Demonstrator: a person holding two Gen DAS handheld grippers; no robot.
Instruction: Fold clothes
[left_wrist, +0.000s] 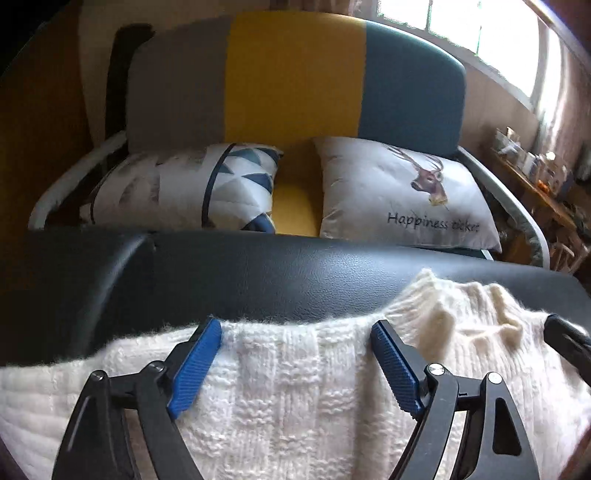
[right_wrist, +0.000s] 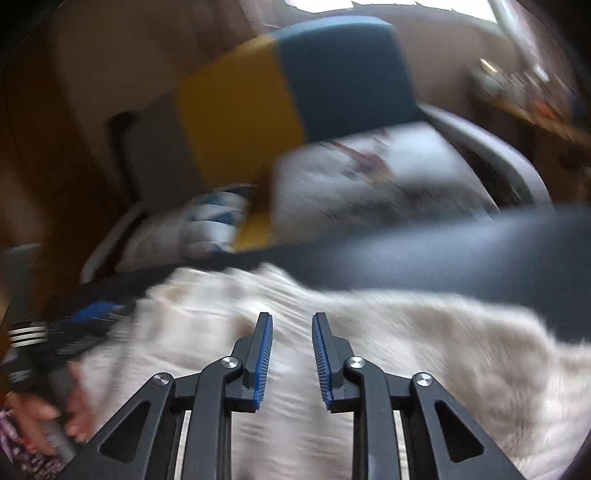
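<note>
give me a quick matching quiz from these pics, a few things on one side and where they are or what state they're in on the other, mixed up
Things:
1. white knit sweater
2. deer pillow
3. left tool
4. right tool

Place or state:
A. fingers spread wide over the sweater's far edge
B. lying on the dark padded surface
C. fingers close together with a narrow gap, nothing between them
D. on the sofa seat, to the right of the triangle-pattern pillow

Pairs: 1-B, 2-D, 3-A, 4-C
</note>
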